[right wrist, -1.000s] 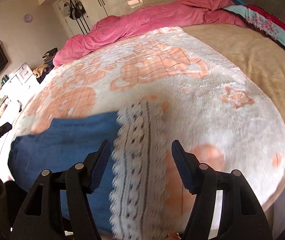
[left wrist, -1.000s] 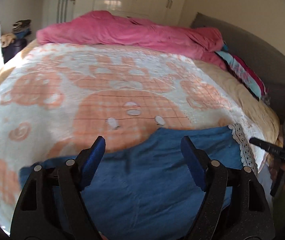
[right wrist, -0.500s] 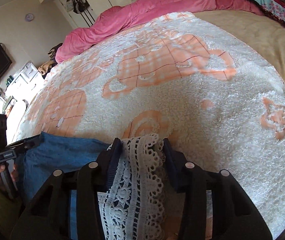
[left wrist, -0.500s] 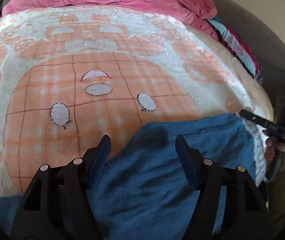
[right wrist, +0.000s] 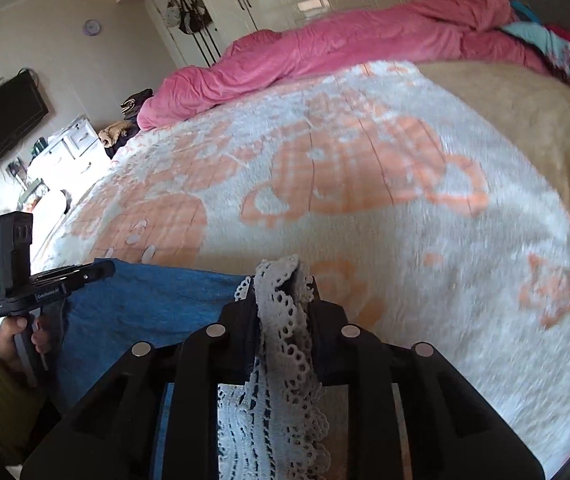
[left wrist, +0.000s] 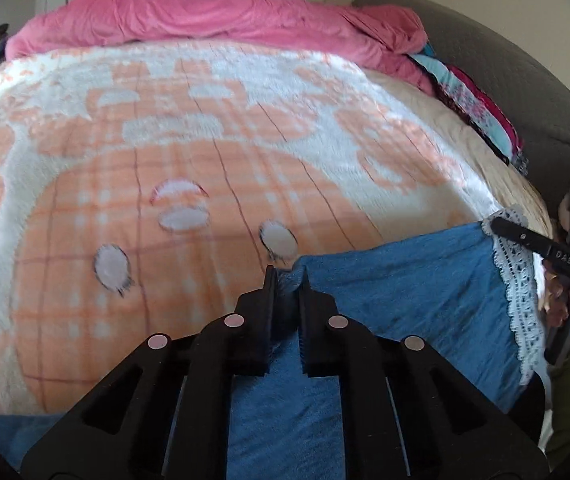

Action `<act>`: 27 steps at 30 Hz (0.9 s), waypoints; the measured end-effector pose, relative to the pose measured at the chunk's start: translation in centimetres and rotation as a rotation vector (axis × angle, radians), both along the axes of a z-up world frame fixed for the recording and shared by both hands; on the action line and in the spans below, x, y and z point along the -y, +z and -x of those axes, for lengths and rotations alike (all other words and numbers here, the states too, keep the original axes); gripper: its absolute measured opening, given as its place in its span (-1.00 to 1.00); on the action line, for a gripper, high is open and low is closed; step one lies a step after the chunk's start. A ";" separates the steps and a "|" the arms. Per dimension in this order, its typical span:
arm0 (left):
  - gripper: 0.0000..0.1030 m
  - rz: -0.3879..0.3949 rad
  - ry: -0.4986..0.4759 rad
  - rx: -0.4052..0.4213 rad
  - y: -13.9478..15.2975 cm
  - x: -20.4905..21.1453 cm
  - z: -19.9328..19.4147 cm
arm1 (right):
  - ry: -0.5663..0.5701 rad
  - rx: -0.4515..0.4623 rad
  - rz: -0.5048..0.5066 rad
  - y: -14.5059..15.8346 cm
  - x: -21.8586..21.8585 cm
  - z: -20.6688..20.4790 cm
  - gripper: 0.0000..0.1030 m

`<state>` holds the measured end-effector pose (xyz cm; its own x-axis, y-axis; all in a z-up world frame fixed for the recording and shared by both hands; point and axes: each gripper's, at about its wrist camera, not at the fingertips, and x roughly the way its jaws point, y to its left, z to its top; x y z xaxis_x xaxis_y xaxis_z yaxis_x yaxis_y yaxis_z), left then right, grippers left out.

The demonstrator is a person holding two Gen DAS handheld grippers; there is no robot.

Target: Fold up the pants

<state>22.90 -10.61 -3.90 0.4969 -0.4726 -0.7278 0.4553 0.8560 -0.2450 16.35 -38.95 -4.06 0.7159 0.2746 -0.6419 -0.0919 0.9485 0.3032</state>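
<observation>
Blue pants (left wrist: 397, 280) are lying along the near edge of the bed (left wrist: 213, 128), long axis running L–R between both claws. Left claw (left wrist: 287, 276) is pinching the far blue edge, nearly shut. Right claw (right wrist: 283, 284) is closing on the lace hem (right wrist: 281, 320), w/ lace bunching between its jaws.

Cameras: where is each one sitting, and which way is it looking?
Left wrist: on the left gripper, facing up the bed; jaws shut on the pants; right gripper and a hand at right.
Right wrist: on the right gripper, facing across the bed; jaws closing on the lace; left gripper at left.
Shared: pants, blanket, pink duvet.
</observation>
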 end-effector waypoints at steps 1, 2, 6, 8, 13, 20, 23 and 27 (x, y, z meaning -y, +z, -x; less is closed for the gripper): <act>-0.95 -0.012 0.007 0.005 0.0 0.1 -0.2 | 0.005 0.003 0.021 0.2 -0.3 -0.5 -0.61; -0.95 -0.021 0.019 0.017 0.0 0.2 -0.4 | 0.010 0.001 0.048 0.3 -0.6 -1.1 -0.61; -0.95 -0.077 0.045 0.019 -1.6 0.6 -1.2 | 0.018 -0.104 0.161 -2.3 -1.4 -3.7 -0.61; -0.91 -0.066 0.051 -0.013 -2.4 0.2 -1.6 | 0.017 -0.124 0.171 -3.6 -1.3 -4.0 -0.58; -0.43 -0.028 0.076 0.008 -1.2 -1.2 -1.1 | -0.050 -0.088 0.072 -2.6 0.5 -2.1 -0.15; -0.11 0.000 0.101 0.054 1.5 -4.0 3.2 | -0.106 -0.006 0.001 0.0 1.2 6.3 0.12; -0.02 -0.003 0.102 0.047 1.9 -4.6 5.0 | -0.130 -0.041 -0.018 -1.1 1.2 9.7 0.12; 0.18 0.006 0.108 0.073 2.1 -5.7 8.9 | -0.150 -0.069 -0.089 -2.7 1.0 13.5 0.12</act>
<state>14.00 -4.88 -1.83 0.5964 -0.4179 -0.6853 0.3776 0.8995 -0.2199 2.85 -39.97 -6.73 0.7086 0.2258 -0.6685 0.0728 0.9190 0.3876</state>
